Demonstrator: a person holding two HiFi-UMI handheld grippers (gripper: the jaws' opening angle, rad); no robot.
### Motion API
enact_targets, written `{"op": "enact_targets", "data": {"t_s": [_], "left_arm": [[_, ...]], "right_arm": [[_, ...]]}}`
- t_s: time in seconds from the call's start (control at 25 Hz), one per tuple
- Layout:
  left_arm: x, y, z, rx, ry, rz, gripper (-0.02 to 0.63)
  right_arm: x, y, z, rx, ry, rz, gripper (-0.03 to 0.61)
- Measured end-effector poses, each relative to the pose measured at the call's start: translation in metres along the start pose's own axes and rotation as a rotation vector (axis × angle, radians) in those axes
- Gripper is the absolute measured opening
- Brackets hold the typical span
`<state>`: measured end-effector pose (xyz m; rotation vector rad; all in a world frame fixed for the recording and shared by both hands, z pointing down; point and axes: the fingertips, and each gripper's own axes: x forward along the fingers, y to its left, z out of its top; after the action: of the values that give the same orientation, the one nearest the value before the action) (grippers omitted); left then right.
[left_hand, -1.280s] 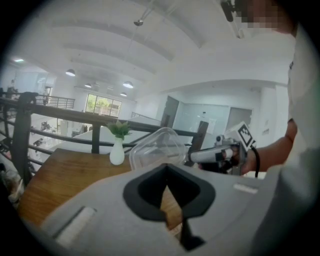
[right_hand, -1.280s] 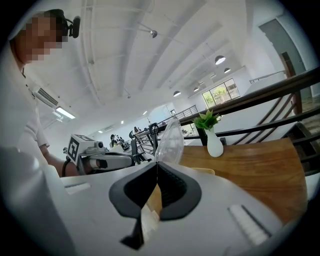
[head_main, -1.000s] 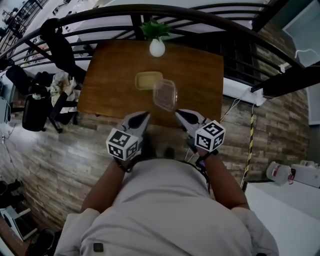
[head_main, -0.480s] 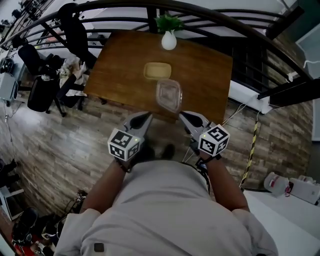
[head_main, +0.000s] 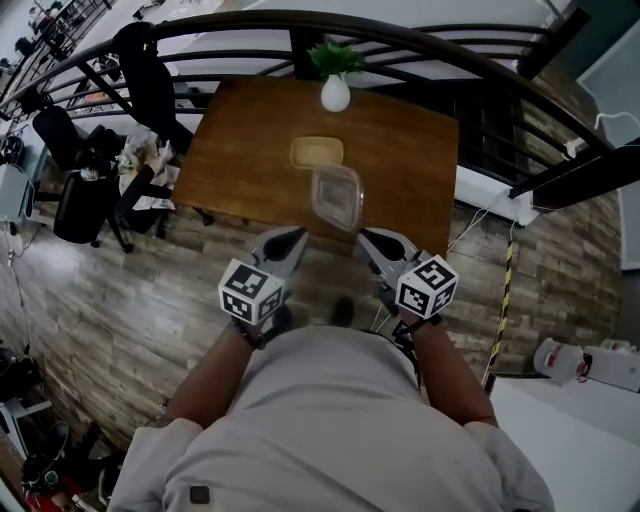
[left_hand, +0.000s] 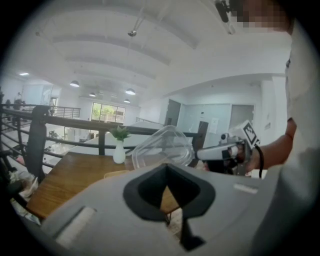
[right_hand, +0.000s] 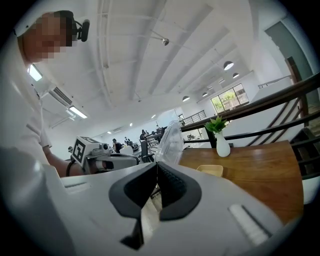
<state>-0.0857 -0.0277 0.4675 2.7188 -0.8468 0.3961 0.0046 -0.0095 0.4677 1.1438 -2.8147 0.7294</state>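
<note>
A person stands at the near edge of a wooden bench (head_main: 400, 150) beside a dark railing (head_main: 200, 30), forearms bent and level, a hand-held gripper in each hand pointing forward over the wood floor.

The head view, looking down, shows the layout. The left hand-held gripper (head_main: 290, 238) and the right hand-held gripper (head_main: 368, 240) angle in toward each other. A clear plastic container (head_main: 337, 197) hangs in the air over the bench's near edge. A shallow tan tray (head_main: 317, 152) lies just beyond it on the bench, and a white vase with a green plant (head_main: 335, 93) stands at the far edge.

The right gripper view shows what the head view cannot. The right hand-held gripper (right_hand: 156, 172) has its jaws pressed together on the container's rim (right_hand: 170, 142), seen edge-on and upright.

The left gripper view shows the left hand-held gripper (left_hand: 167, 185) with its jaws closed and nothing between them. The container (left_hand: 162, 148) floats just ahead of it, broadside and apart from it.

The only markings are black-and-white square patterns on the marker cubes, one on the left (head_main: 250, 292) and one on the right (head_main: 427, 286).
</note>
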Motion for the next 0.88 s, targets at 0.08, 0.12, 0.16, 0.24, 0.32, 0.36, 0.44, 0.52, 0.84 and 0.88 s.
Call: {"op": "enact_targets", "data": {"t_s": [0.08,0.12,0.16,0.24,0.32,0.36,0.44,0.52,0.84,0.88], "left_arm": [[-0.011,0.006,0.000,0.007,0.000,-0.013,0.003],[-0.016,0.009,-0.001,0.006,0.001,-0.018,0.003],[-0.022,0.012,-0.001,0.004,0.003,-0.025,0.003],[-0.035,0.016,-0.004,0.005,0.006,-0.044,0.003],[-0.051,0.022,-0.007,0.011,0.006,-0.065,0.003],[-0.058,0.025,-0.009,0.014,0.006,-0.075,0.003],[-0.074,0.031,-0.013,0.022,0.005,-0.095,0.003],[-0.089,0.037,-0.015,0.030,0.005,-0.114,0.003],[-0.143,0.056,-0.021,0.062,-0.010,-0.164,0.003],[-0.150,0.058,-0.024,0.065,-0.007,-0.172,0.003]], "right_arm": [[0.005,0.009,0.000,-0.003,-0.007,-0.014,0.006],[0.008,0.014,0.000,-0.003,-0.010,-0.021,0.006],[0.011,0.020,0.001,-0.001,-0.016,-0.029,0.006],[0.017,0.035,0.000,0.002,-0.026,-0.046,0.006],[0.025,0.052,-0.004,-0.006,-0.035,-0.063,0.006],[0.029,0.061,-0.005,-0.014,-0.040,-0.072,0.006],[0.035,0.077,-0.007,-0.028,-0.051,-0.090,0.006],[0.042,0.092,-0.007,-0.033,-0.061,-0.106,0.006],[0.059,0.146,-0.016,-0.050,-0.079,-0.153,0.006],[0.061,0.153,-0.020,-0.049,-0.080,-0.161,0.006]]}}
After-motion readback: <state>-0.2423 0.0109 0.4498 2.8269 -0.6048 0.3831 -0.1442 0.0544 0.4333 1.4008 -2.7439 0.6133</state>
